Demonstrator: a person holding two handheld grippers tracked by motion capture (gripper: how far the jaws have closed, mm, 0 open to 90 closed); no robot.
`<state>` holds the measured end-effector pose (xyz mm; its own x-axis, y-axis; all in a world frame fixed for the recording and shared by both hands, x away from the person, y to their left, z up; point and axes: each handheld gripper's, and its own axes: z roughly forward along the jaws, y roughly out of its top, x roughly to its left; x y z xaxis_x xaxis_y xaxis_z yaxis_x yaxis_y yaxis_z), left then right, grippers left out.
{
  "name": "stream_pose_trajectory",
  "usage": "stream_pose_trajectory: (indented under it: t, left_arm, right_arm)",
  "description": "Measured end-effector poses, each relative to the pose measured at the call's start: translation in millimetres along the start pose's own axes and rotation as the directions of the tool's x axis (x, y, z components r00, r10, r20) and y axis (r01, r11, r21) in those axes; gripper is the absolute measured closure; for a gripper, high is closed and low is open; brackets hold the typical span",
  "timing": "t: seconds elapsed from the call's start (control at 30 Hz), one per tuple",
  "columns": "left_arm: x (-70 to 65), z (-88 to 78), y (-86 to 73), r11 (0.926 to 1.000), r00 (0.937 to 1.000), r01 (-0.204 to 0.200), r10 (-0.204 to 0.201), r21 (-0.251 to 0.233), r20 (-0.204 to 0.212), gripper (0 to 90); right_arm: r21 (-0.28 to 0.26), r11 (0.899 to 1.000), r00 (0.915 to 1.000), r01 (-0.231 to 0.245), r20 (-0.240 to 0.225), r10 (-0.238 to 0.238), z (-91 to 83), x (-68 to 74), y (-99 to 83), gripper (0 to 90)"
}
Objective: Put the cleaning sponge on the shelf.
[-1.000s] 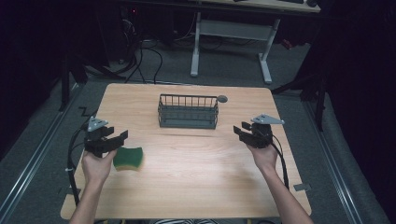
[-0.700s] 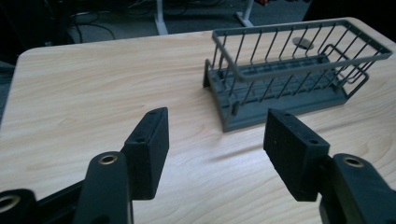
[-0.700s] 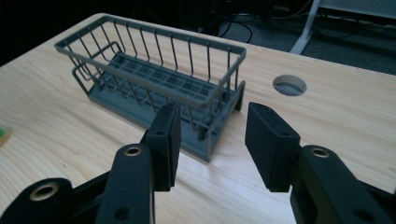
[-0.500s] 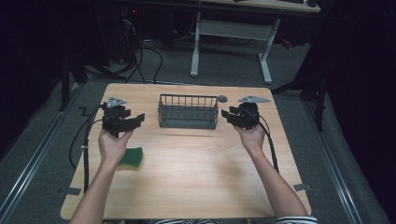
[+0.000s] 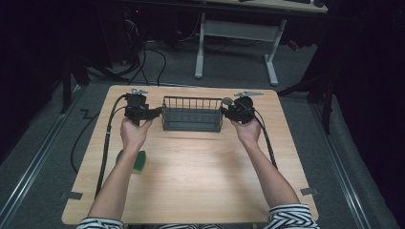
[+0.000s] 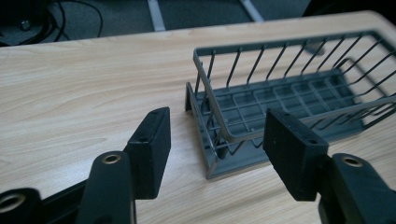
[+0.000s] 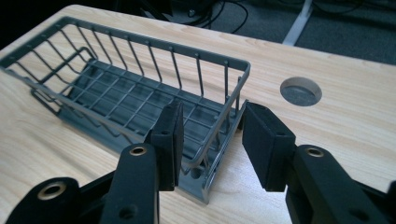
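High view: a grey wire basket (image 5: 192,114) with a slatted base is seen standing toward the far edge of the pale wood-grain surface (image 5: 200,176), and it serves as the landmark. At the basket's left end the left gripper (image 5: 155,113) is held, at its right end the right gripper (image 5: 225,112); each is carried in a hand with the forearm stretched across the surface.

In the left gripper view the jaws are spread around the basket's end wall (image 6: 212,135), and clear gaps are seen on both sides, so nothing is grasped there. In the right gripper view the jaws have just been closing with the end wall (image 7: 224,126) between them; the pads are close to the wire, yet contact is not evident and the grip is judged not yet made.

The approach is therefore judged done, while both grips and any lift or shift of the basket are left to do.

A green sponge (image 5: 137,161) lies nearer the person, left of the basket, untouched. A round cable hole (image 7: 301,91) is cut just beyond the basket's right end. Beyond the surface, grey carpet, loose cables and a white desk frame (image 5: 236,45) are made out in a dim room.
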<state>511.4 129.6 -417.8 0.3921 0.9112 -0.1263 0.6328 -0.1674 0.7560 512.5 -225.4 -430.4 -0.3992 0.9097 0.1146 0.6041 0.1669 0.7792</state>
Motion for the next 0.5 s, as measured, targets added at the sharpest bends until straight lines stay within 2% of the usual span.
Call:
stream_pose_trajectory:
  t: [0.1,0.17,0.27,0.5]
  left_arm:
    - [-3.1,7.8,0.0,0.9999,0.9998,-0.013,0.013,0.001,-0.015,44.3]
    - [-4.2,15.1,0.6,0.9999,0.9996,-0.004,0.004,-0.01,-0.028,47.1]
    - [-4.9,23.2,2.1,1.0,0.9992,-0.004,0.004,0.006,-0.039,48.1]
    - [-4.6,35.6,-0.1,0.9998,0.9998,-0.001,0.001,0.021,-0.021,54.3]
  right_arm:
    - [0.003,1.0,1.0,-0.005,0.0,0.005,4.0,-0.3,-0.8,59.5]
    - [0.012,1.0,0.9999,0.003,0.012,-0.003,9.7,0.2,-1.0,60.1]
    - [0.016,1.0,0.9998,-0.009,0.021,0.008,13.4,-2.1,-1.7,60.2]
    - [0.033,0.999,0.9998,-0.001,0.019,0.0,19.1,-1.7,-6.0,62.0]
